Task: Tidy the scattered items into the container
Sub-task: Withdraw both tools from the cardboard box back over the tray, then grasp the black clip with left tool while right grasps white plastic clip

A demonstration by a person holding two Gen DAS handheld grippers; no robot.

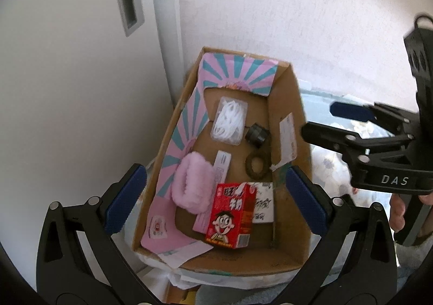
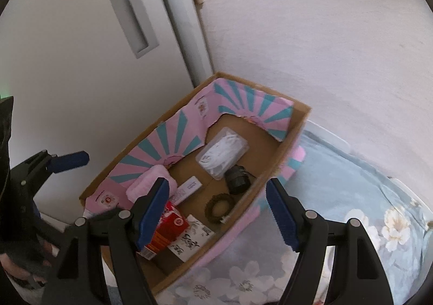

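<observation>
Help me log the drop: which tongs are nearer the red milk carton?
Left. The left tongs hang open directly over the red milk carton; the right tongs sit open beyond the cardboard box wall.

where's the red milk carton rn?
Inside the cardboard box, at its near end in the left wrist view: the red carton stands between the pink fluffy scrunchie and a printed white card.
</observation>
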